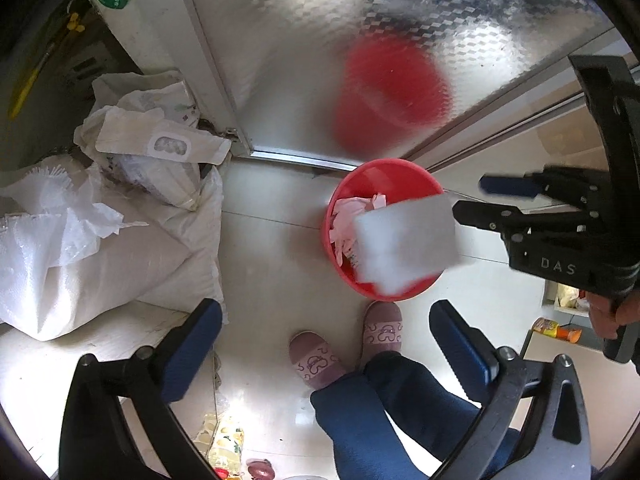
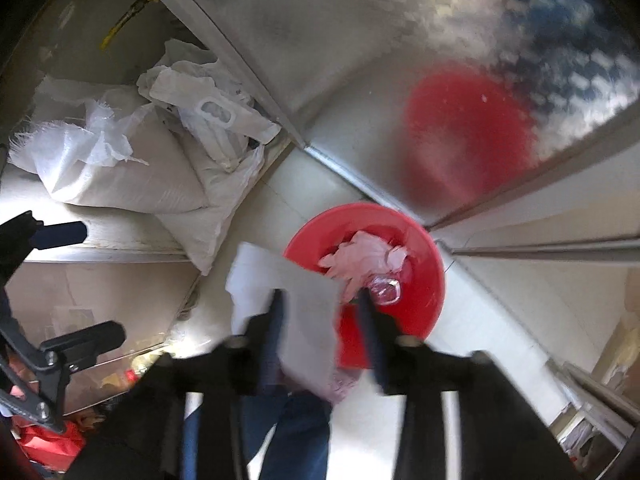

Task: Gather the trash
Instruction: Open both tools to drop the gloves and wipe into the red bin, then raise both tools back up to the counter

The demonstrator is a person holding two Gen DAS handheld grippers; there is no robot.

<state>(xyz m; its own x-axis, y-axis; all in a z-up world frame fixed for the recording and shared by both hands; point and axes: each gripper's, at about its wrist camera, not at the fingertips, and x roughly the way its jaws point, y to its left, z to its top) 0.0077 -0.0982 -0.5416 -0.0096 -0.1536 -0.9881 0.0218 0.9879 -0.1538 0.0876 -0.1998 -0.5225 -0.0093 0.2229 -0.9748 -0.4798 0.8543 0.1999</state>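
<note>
While the white sheet [image 1: 406, 242] hangs over the red bin [image 1: 340, 216], the right gripper [image 2: 320, 300] looks parted, mid-drop; left gripper [image 1: 326, 320] spread, empty. Next: fetch more trash.

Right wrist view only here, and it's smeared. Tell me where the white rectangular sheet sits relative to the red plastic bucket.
Observer: In the left wrist view, the white rectangular sheet overlaps the red plastic bucket's opening, just off the right gripper's parted fingers.
Operator: Report what's on the floor by the bucket.
Observer: Two pink slippers stand at its near rim.
Operator: Check the left gripper.
Observer: The left gripper has its fingers wide apart, holding nothing.
</note>
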